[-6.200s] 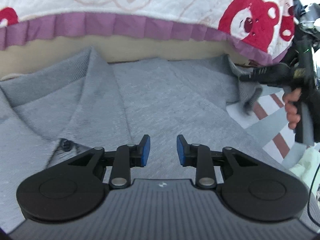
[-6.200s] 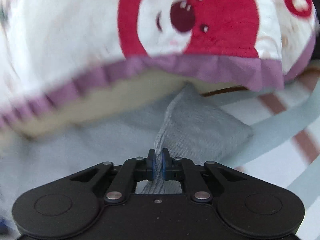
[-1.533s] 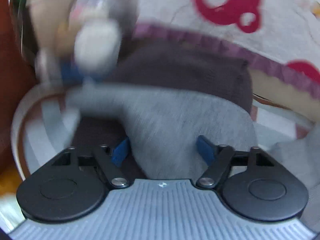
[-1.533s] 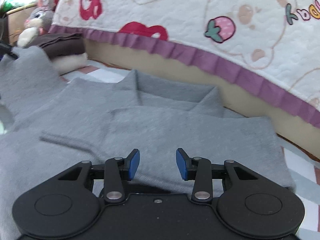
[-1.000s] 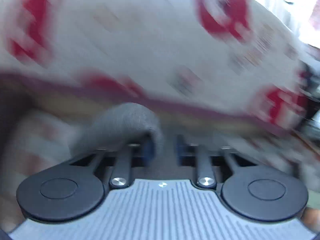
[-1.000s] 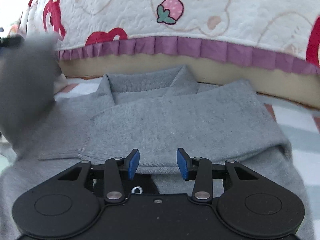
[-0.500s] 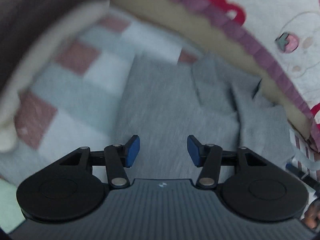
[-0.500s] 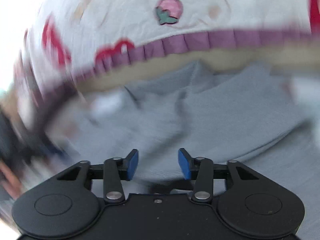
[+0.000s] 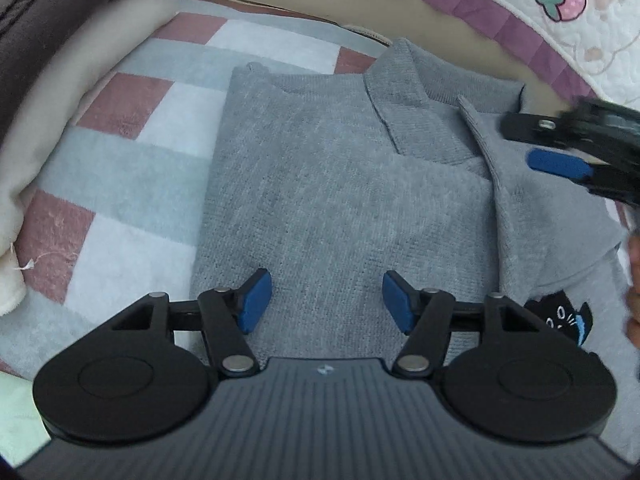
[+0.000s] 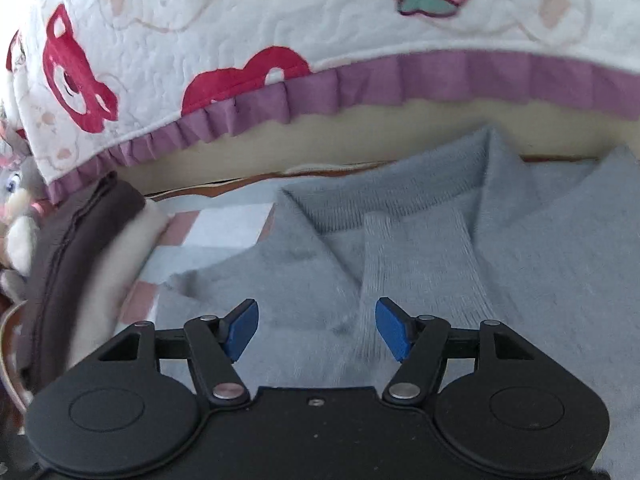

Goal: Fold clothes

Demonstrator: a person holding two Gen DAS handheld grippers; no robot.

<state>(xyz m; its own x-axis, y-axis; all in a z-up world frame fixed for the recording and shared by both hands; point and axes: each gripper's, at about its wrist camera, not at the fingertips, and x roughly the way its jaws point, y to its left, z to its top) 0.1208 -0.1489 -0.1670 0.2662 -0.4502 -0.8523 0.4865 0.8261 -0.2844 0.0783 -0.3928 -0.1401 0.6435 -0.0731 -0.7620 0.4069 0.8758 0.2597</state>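
A grey knit sweater (image 9: 340, 184) lies flat on a checked blanket (image 9: 132, 148) of pink, white and pale grey squares, with its collar (image 9: 404, 92) at the far end, pointing toward the cream base of a bed. Its long axis runs from the collar back toward the two cameras, and both sides are folded in over the body, so the left edge forms a straight line along that axis. In the right wrist view a sleeve (image 10: 416, 264) lies folded over the chest, running lengthwise below the collar. A small black cat motif (image 9: 560, 314) shows on the lower right part of the garment. The left gripper (image 9: 326, 300) hovers over the near part of the sweater with its blue pads spread wide and nothing between them. The right gripper (image 10: 316, 328) is likewise spread, empty, above the folded sleeve. A quilted bedspread (image 10: 280, 20) with red bears and a purple ruffle hangs above, and a pile of dark brown and cream fabric (image 9: 60, 40) sits to the left.
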